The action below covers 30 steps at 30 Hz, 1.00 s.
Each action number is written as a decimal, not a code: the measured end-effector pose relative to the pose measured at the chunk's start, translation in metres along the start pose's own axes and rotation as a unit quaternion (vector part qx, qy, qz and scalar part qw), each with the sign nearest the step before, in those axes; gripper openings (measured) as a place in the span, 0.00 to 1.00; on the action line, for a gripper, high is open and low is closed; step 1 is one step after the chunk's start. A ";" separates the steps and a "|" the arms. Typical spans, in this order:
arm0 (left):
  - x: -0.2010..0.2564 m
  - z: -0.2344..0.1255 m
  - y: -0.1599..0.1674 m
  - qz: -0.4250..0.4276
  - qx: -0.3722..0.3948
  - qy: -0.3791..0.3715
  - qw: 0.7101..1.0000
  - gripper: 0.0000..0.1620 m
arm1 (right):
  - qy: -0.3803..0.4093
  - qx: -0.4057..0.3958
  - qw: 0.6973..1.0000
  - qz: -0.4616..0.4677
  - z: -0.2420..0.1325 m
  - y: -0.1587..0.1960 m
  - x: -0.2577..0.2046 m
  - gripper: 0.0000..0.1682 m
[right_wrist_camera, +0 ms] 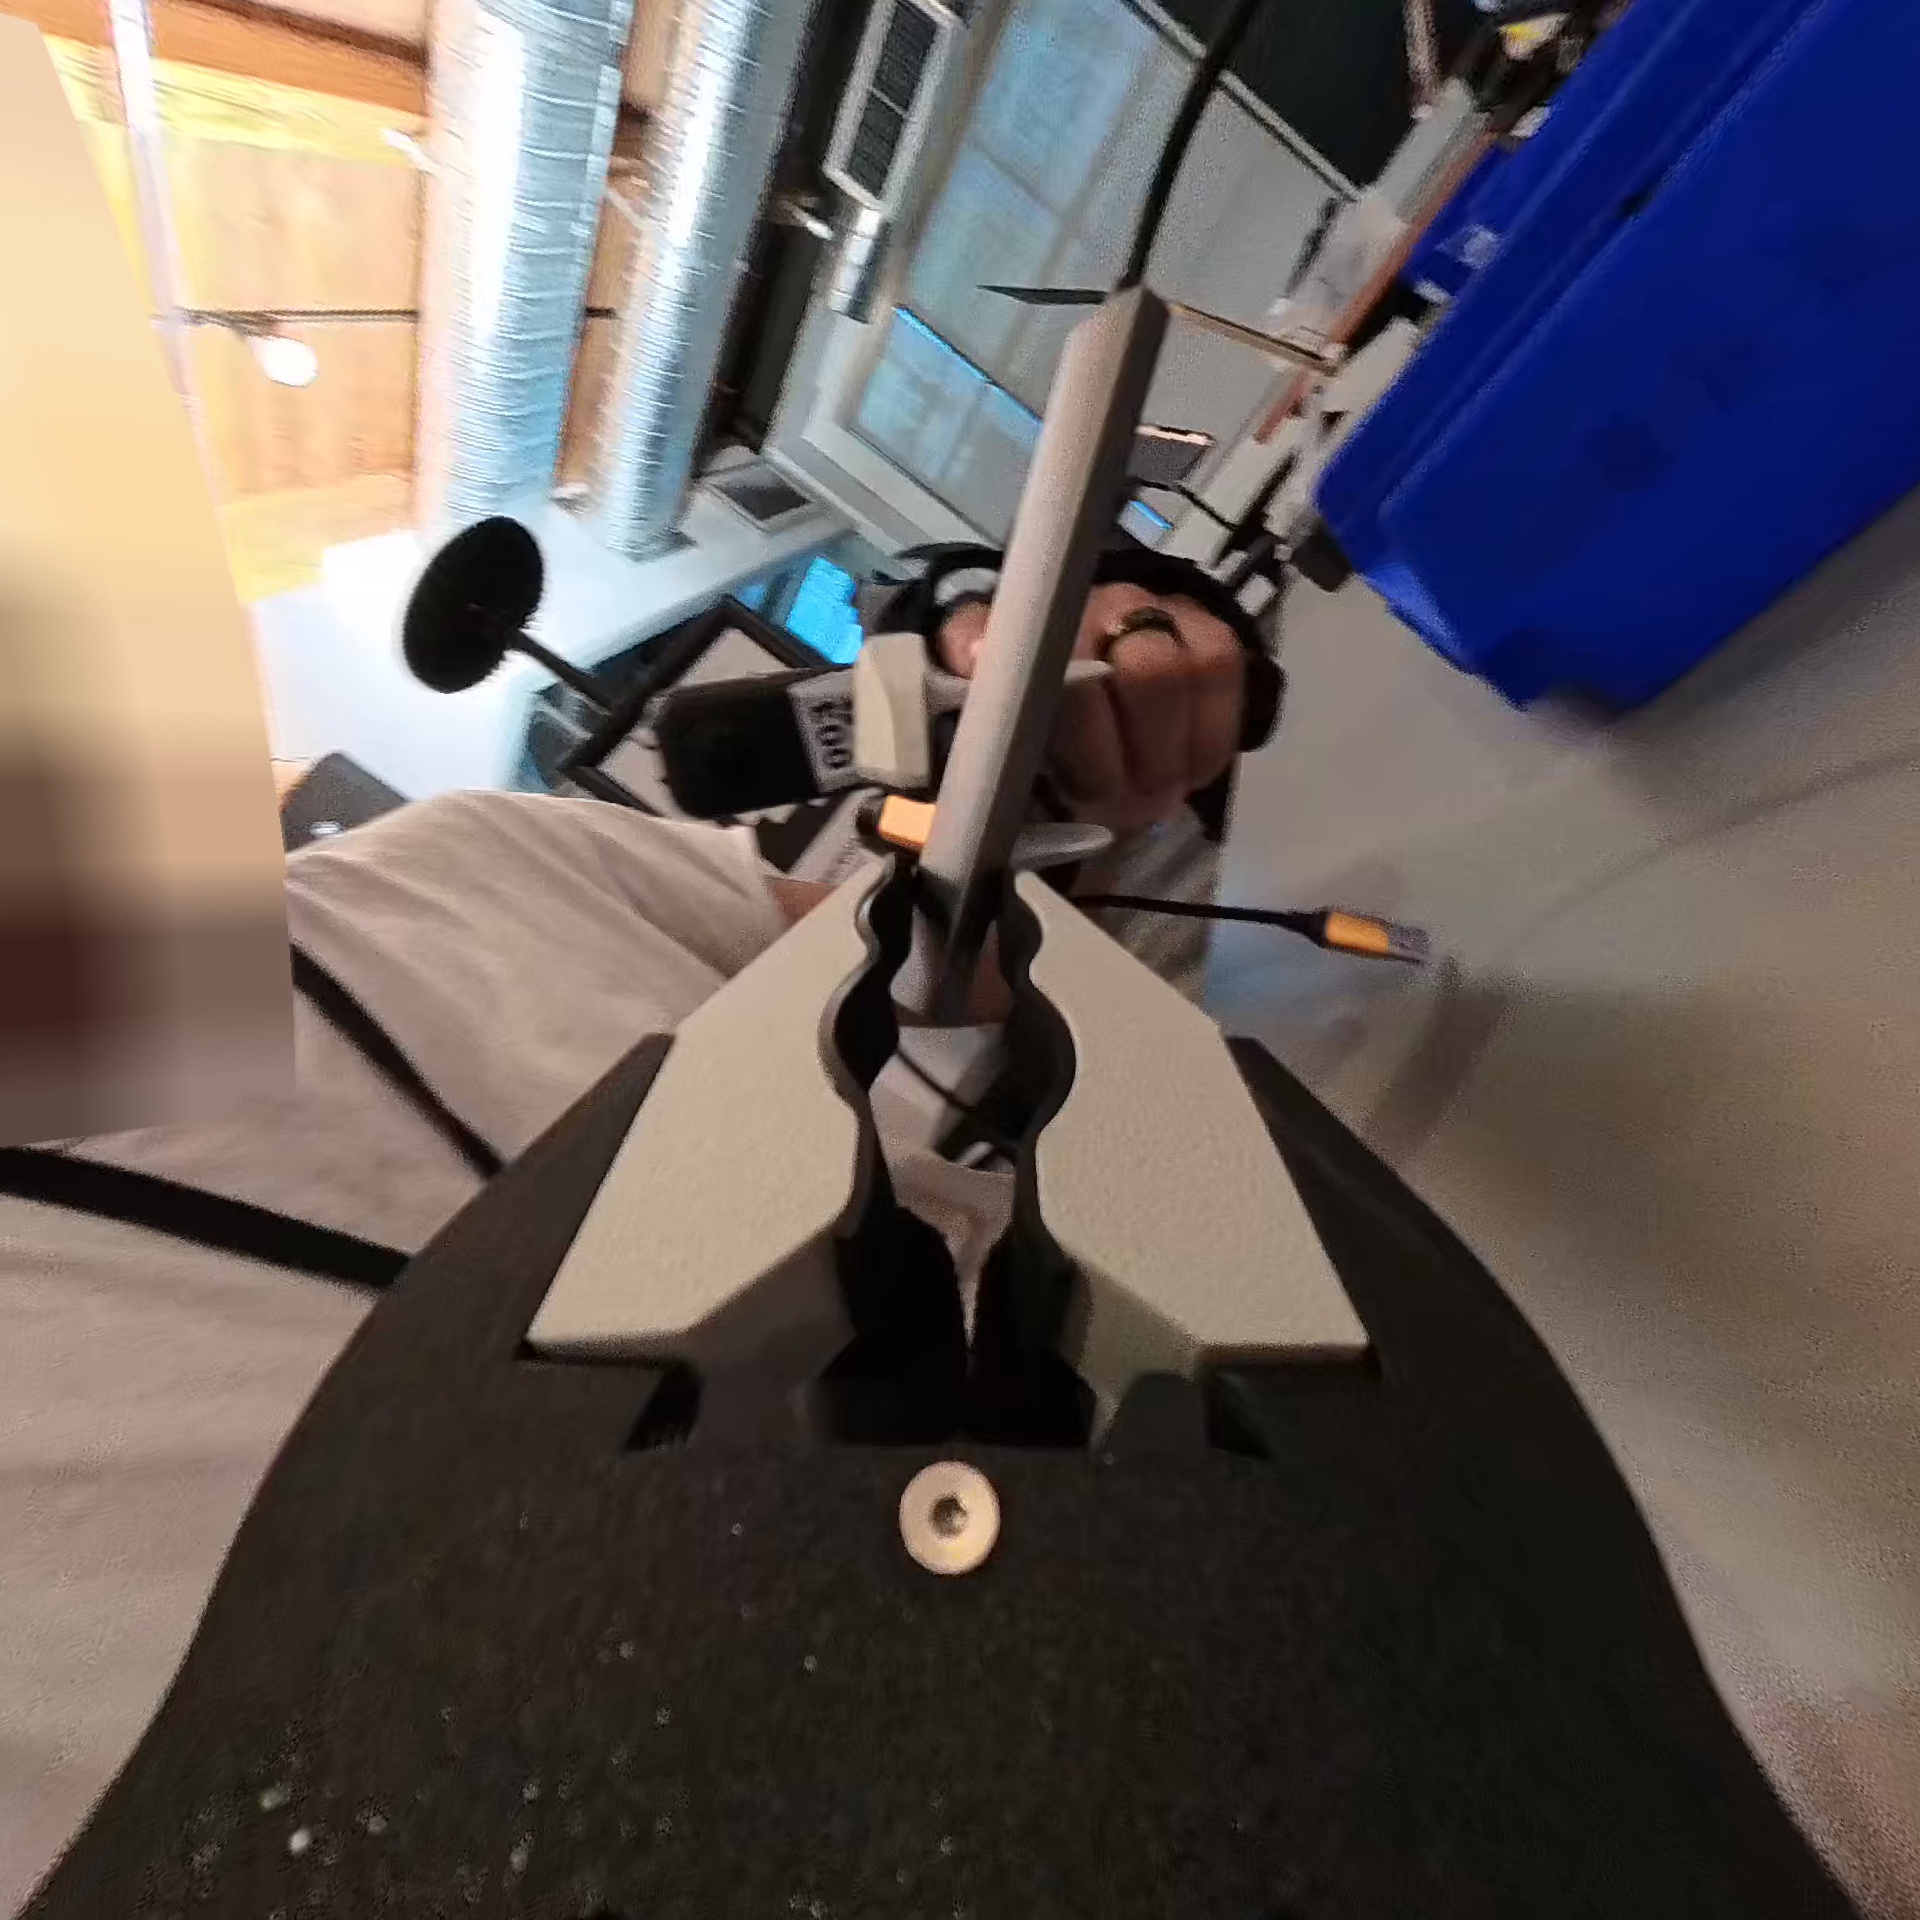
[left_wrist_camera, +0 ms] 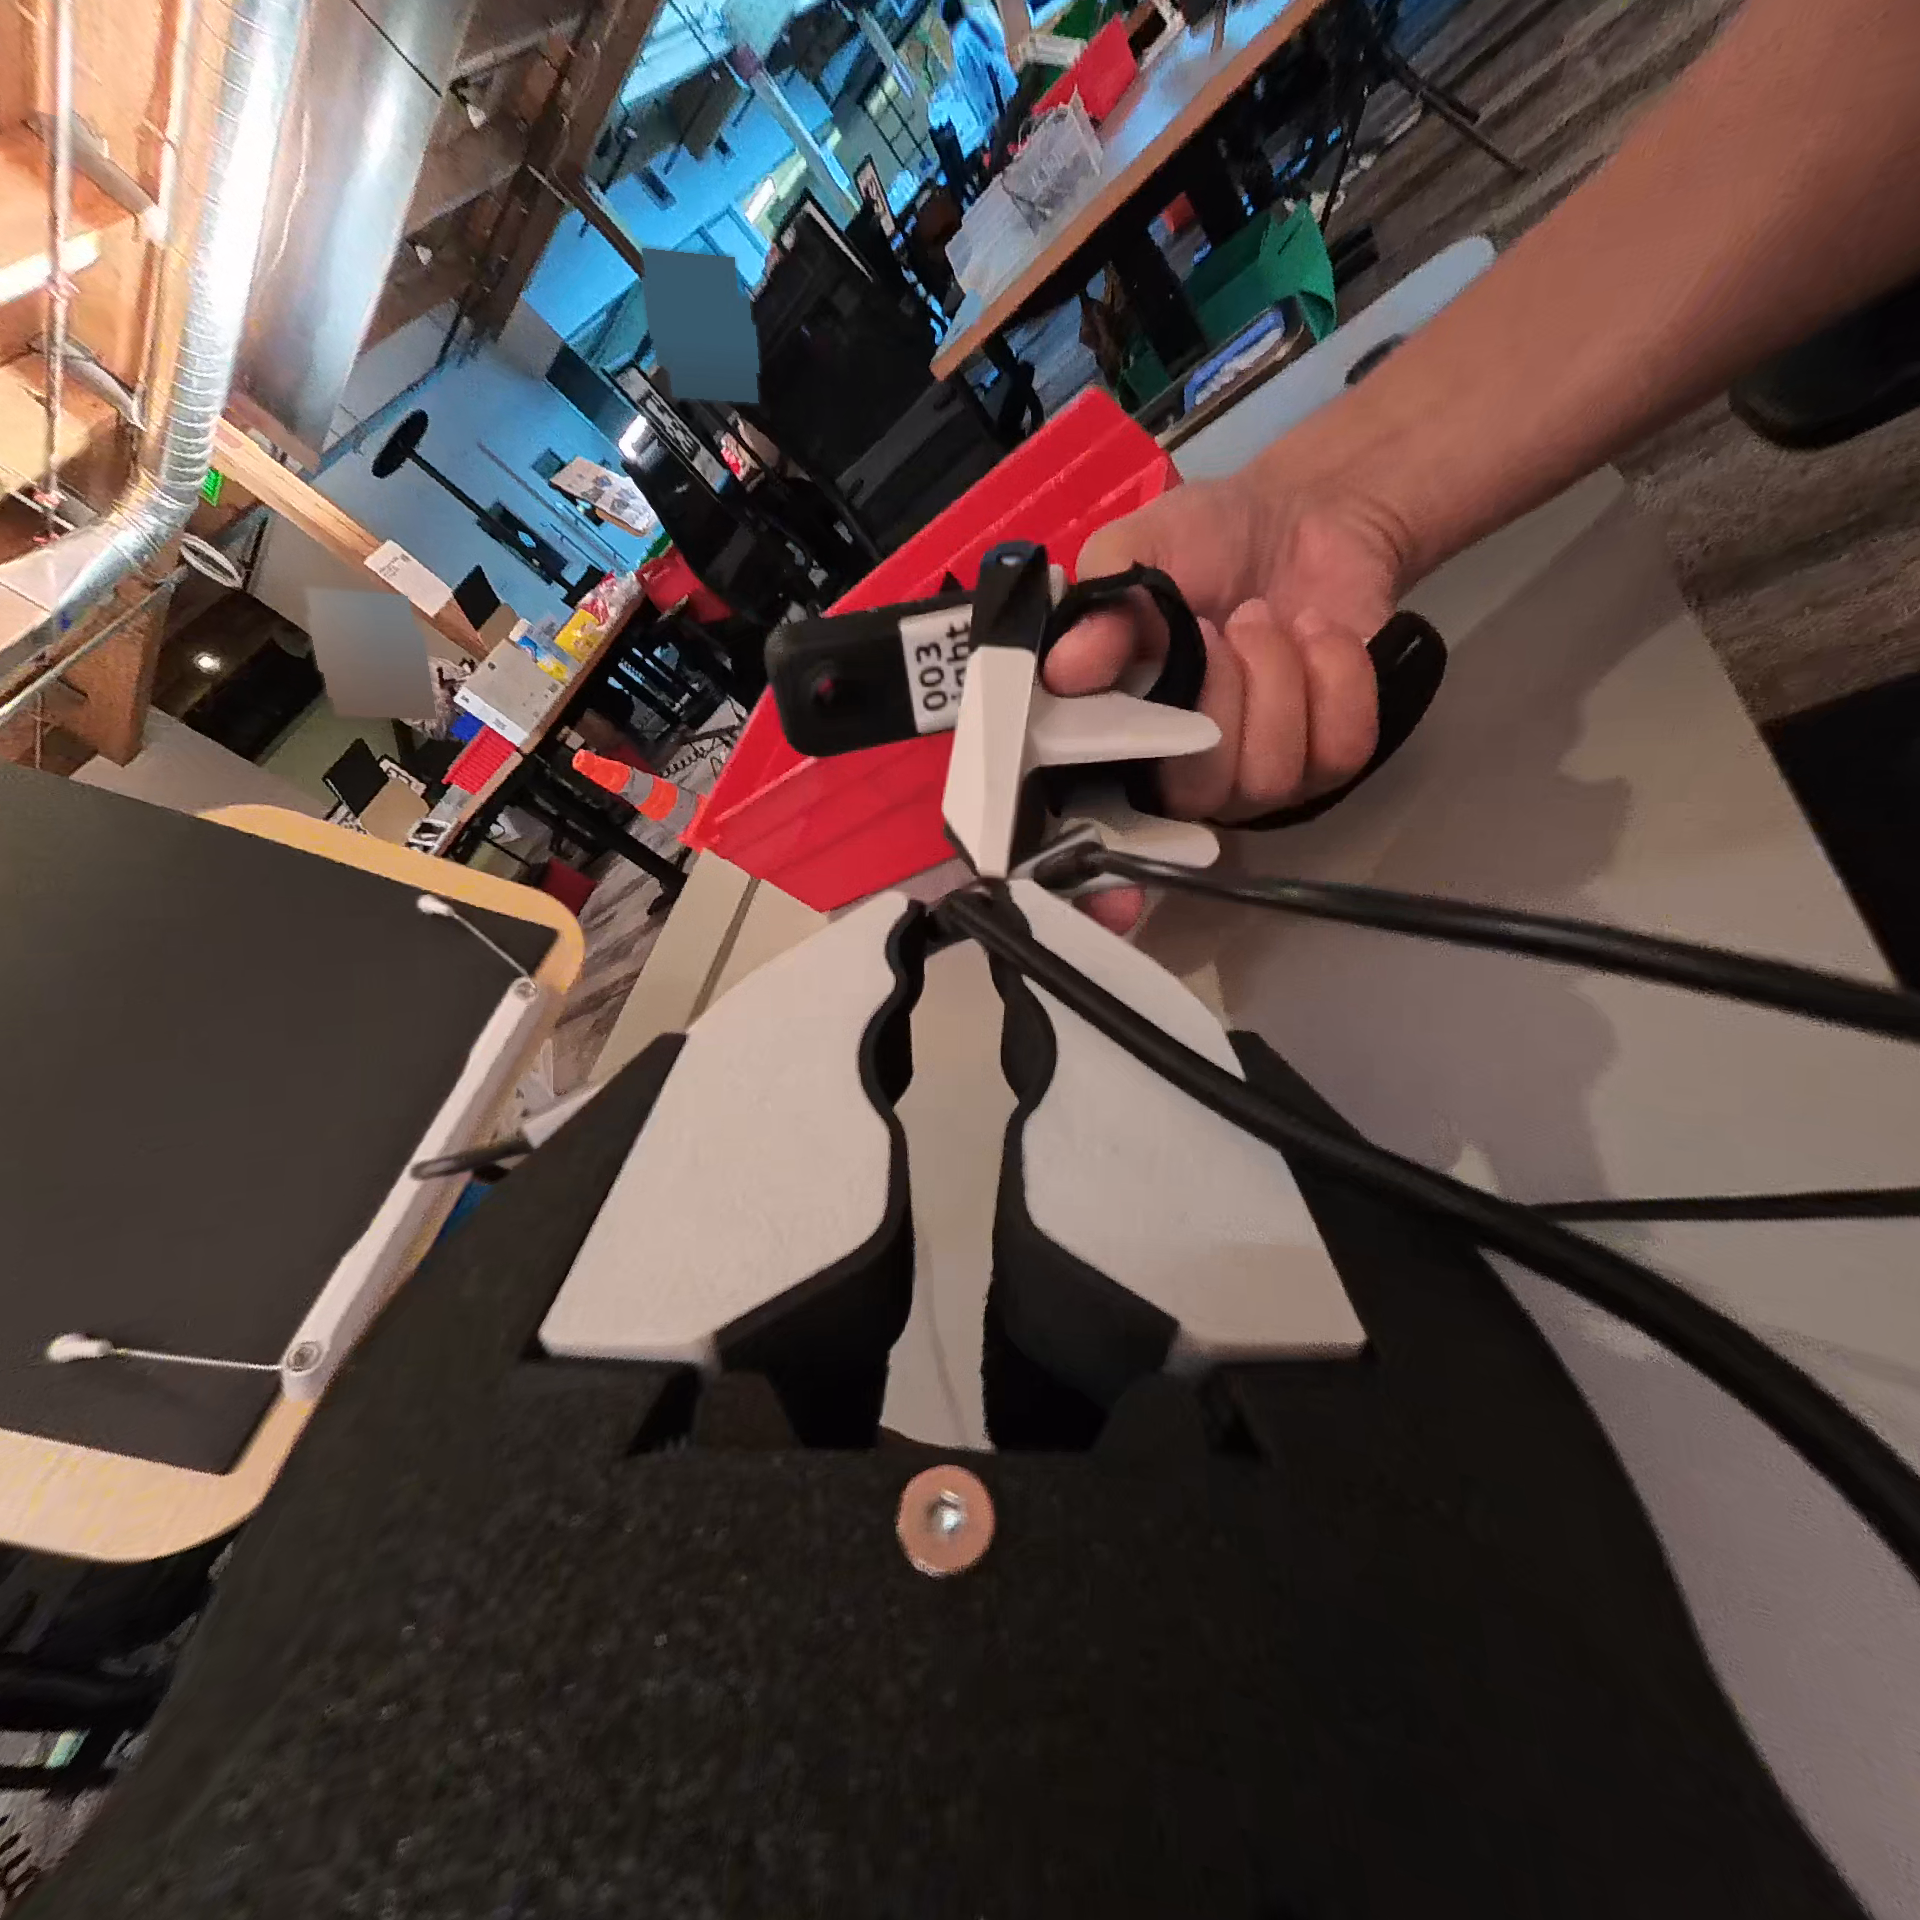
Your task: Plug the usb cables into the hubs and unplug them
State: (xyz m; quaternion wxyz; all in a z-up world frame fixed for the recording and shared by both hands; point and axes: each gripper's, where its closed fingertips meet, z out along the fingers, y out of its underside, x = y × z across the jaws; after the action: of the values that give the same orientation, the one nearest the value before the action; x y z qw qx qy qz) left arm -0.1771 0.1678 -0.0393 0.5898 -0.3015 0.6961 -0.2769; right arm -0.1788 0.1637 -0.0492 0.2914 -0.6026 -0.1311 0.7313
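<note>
Left fingers: the left gripper [left_wrist_camera: 956, 914] was closed at its tips on a bundle of black cables [left_wrist_camera: 1195, 1101], a narrow gap showing behind the tips.
Cables: they ran from the tips back over the gripper's right finger [left_wrist_camera: 1122, 1174] toward the near right corner of the grey table [left_wrist_camera: 1558, 987]; one strand crossed to the right edge.
Right fingers: the right gripper [right_wrist_camera: 951, 935] was clenched on the left gripper's pale fingers [right_wrist_camera: 1029, 644], seen edge-on, with thin black cable [right_wrist_camera: 956, 1122] in the hollow behind.
Meeting point: in the left wrist view the right gripper [left_wrist_camera: 987, 862] pointed down, tip to tip with the left one, held by a bare hand [left_wrist_camera: 1278, 665].
Loose end: an orange-collared plug [right_wrist_camera: 1361, 935] hung above the table.
Surroundings: a red bin [left_wrist_camera: 935, 727] sat at the far edge, a blue bin [right_wrist_camera: 1662, 364] at another; a black-topped board [left_wrist_camera: 208, 1091] lay left.
</note>
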 end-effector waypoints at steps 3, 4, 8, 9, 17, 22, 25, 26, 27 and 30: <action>-0.006 -0.010 -0.022 0.011 0.028 -0.011 0.999 0.07 | -0.036 0.005 0.999 -0.005 0.008 -0.003 -0.027 0.06; -0.008 -0.014 -0.032 0.018 0.042 -0.015 0.999 0.07 | -0.049 0.007 0.999 -0.007 0.012 -0.002 -0.038 0.05; -0.012 -0.027 -0.067 0.046 0.086 -0.011 0.995 0.07 | -0.093 0.028 0.995 0.026 0.024 0.000 -0.071 0.05; -0.011 -0.028 -0.070 0.058 0.089 -0.003 0.994 0.07 | -0.101 0.033 0.993 0.043 0.026 0.001 -0.073 0.05; 0.002 -0.031 -0.076 0.076 0.099 0.093 0.988 0.07 | -0.132 0.012 0.989 0.068 0.031 0.018 -0.079 0.05; 0.003 -0.033 -0.065 0.054 0.079 0.093 0.991 0.07 | -0.084 0.030 0.996 0.027 0.031 0.020 -0.069 0.05; 0.005 -0.031 -0.057 0.050 0.064 0.092 0.992 0.07 | -0.080 0.032 0.996 0.029 0.028 0.021 -0.062 0.05; 0.006 -0.031 -0.056 0.046 0.063 0.092 0.993 0.07 | -0.077 0.032 0.996 0.025 0.028 0.022 -0.061 0.05; 0.007 -0.031 -0.055 0.044 0.063 0.091 0.993 0.07 | -0.074 0.029 0.997 0.023 0.028 0.022 -0.060 0.05; 0.008 -0.033 -0.052 0.035 0.059 0.092 0.993 0.07 | -0.071 0.028 0.997 0.024 0.029 0.023 -0.059 0.05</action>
State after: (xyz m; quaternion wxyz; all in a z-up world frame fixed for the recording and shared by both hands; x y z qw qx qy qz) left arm -0.2060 0.1285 -0.0006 0.5492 -0.2147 0.7402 -0.3232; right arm -0.2068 0.1154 -0.0079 0.2799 -0.5438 -0.1166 0.7825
